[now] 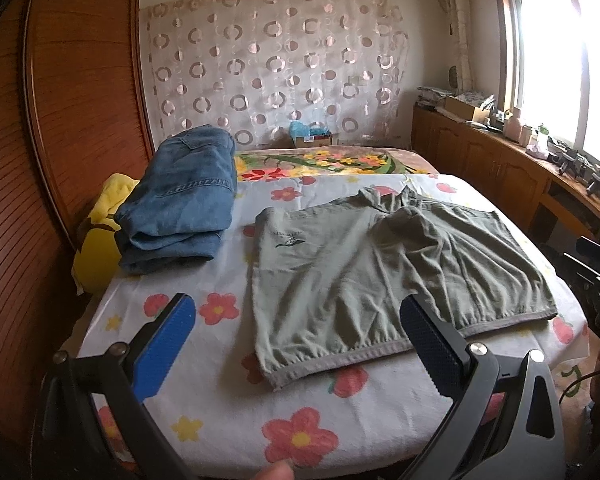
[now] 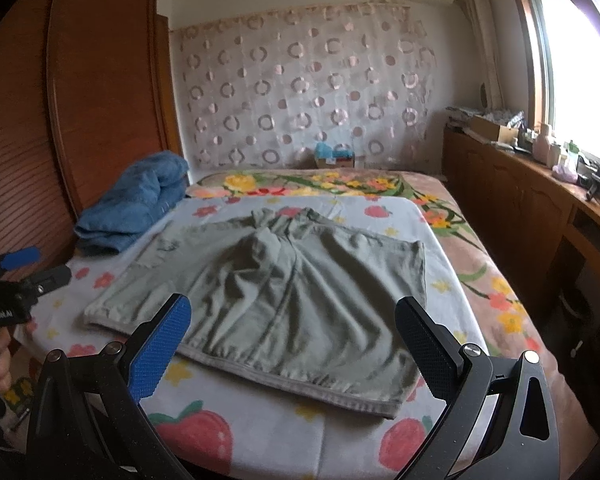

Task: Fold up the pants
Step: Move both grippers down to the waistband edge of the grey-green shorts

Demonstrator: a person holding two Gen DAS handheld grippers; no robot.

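Observation:
Grey-green shorts (image 1: 360, 276) lie spread flat on the flowered sheet, waistband toward me, legs pointing away; they also show in the right wrist view (image 2: 284, 300). My left gripper (image 1: 296, 320) is open and empty, hovering above the near left part of the waistband. My right gripper (image 2: 292, 328) is open and empty, hovering above the near right part of the waistband. The left gripper also appears at the left edge of the right wrist view (image 2: 32, 268). Neither gripper touches the cloth.
Folded blue jeans (image 1: 184, 200) sit on a yellow pillow (image 1: 100, 236) at the bed's left. A wooden headboard (image 1: 60, 120) is on the left. A low wooden cabinet (image 1: 500, 160) with clutter runs under the window on the right. The flowered sheet (image 1: 220, 392) covers the bed.

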